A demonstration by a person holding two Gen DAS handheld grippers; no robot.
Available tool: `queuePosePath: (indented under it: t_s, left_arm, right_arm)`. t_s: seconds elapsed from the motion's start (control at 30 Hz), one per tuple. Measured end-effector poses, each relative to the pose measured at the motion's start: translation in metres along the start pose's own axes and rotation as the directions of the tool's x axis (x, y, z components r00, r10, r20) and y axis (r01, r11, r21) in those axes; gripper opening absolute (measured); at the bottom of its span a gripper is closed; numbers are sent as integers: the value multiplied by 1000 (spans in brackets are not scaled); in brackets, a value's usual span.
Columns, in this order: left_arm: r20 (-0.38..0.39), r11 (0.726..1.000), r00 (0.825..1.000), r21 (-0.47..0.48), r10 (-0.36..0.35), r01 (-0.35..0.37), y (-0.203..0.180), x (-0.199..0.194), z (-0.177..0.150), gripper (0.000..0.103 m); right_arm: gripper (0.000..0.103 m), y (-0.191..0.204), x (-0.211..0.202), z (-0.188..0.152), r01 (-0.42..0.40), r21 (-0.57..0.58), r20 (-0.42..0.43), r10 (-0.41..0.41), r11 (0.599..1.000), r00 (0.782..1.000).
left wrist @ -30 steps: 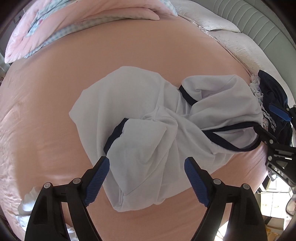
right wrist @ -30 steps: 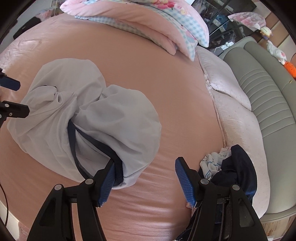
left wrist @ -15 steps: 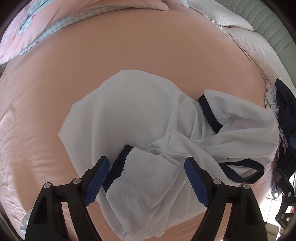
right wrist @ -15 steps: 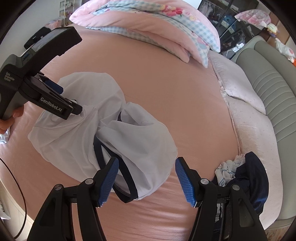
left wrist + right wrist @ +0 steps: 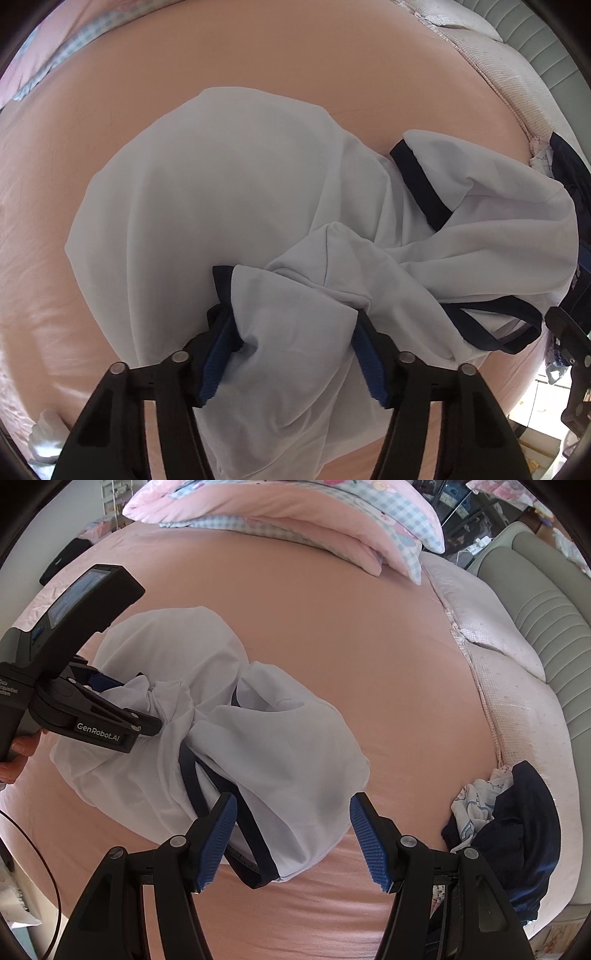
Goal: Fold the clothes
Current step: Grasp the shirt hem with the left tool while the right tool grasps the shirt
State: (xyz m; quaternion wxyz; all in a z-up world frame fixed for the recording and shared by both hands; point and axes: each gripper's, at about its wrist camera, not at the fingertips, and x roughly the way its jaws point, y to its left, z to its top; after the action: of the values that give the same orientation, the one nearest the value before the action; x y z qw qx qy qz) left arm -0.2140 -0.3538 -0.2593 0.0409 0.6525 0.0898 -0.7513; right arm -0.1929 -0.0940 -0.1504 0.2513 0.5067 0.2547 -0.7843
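I see the shirt (image 5: pixel 207 716) mid-bed (image 5: pixel 332 635), my left gripper (image 5: pixel 295 354) down on its near sleeve, quilt (image 5: pixel 295 528) behind, clothes heap (image 5: pixel 509 812) at right edge, sofa (image 5: pixel 546 620) beyond.

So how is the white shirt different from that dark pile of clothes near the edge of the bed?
The white shirt is pale with navy trim; the dark clothes are mostly navy, with a printed white piece tucked in. The shirt lies mid-bed, with the left gripper closing on a bunch of it; the dark clothes sit untouched by the bed's edge. The shirt spreads much wider. Both are crumpled and unfolded.
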Motion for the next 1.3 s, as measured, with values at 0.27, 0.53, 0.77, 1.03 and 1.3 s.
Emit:
queuePosePath:
  t_s: [0.27, 0.53, 0.77, 1.03, 1.3]
  left_arm:
    - [53, 998, 998, 48, 27, -29, -14, -10, -13, 26]
    - [89, 999, 996, 44, 2, -6, -15, -24, -18, 22]
    - [115, 999, 992, -15, -48, 50, -4, -37, -26, 22]
    - [180, 994, 979, -26, -98, 105, 3, -71, -38, 21]
    - [134, 981, 973, -25, -189, 194, -11, -73, -70, 21]
  right_arm:
    - [63, -7, 20, 19, -75, 93, -60, 80, 993, 995]
    - [51, -8, 54, 21, -56, 170, -157, 83, 984, 984]
    - [19, -29, 72, -1, -166, 312, -173, 228, 935, 958]
    - [16, -30, 57, -15, -181, 331, -161, 245, 926, 956]
    - [16, -36, 44, -22, -227, 325, -163, 291, 918, 943]
